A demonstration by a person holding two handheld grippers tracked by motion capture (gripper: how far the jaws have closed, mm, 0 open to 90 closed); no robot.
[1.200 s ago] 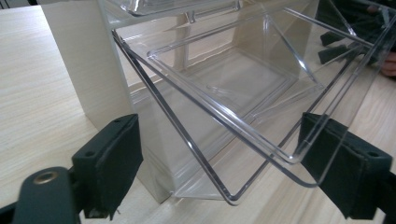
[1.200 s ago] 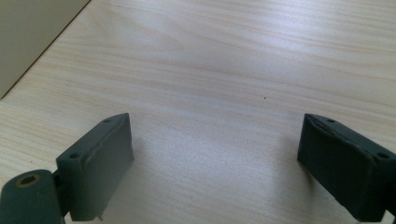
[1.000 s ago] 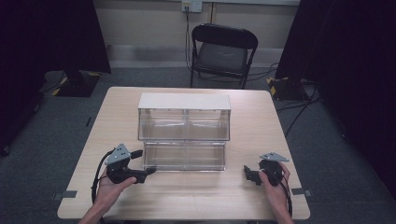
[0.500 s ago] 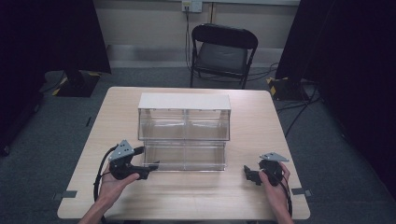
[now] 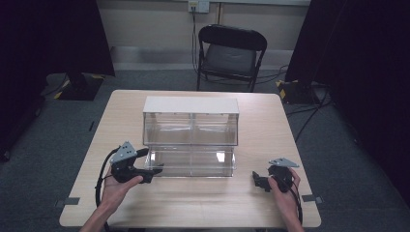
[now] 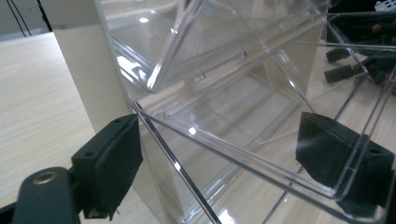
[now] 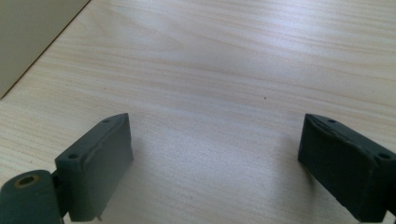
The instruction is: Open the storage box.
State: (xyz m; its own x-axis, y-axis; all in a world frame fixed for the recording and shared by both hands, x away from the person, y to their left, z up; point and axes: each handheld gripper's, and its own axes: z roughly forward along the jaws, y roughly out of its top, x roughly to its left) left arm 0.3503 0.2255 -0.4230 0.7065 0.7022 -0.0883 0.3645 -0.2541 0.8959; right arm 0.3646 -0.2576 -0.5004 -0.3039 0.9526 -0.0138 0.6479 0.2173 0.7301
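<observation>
A clear plastic two-tier bin box [image 5: 191, 130] with a white top stands mid-table. My left gripper [image 5: 153, 169] is at the front left corner of its lower tray [image 5: 193, 163]. In the left gripper view my left gripper [image 6: 224, 163] is open; the tray's clear front wall [image 6: 187, 172] runs between the jaws, one pad outside and one seen through the plastic. Whether the pads touch it I cannot tell. My right gripper [image 5: 256, 180] rests low over the table at the front right, apart from the box. In its own view the right gripper [image 7: 215, 158] is open over bare wood.
The wooden table [image 5: 193, 205] has free room in front of the box and on both sides. A black folding chair [image 5: 229, 53] stands beyond the far edge. Dark curtains flank the room. A pale panel [image 7: 28, 32] sits at the right gripper view's upper left.
My left gripper has moved forward and right to the lower tray's front left corner, with its jaws now on either side of the clear wall. The right gripper has stayed put.
</observation>
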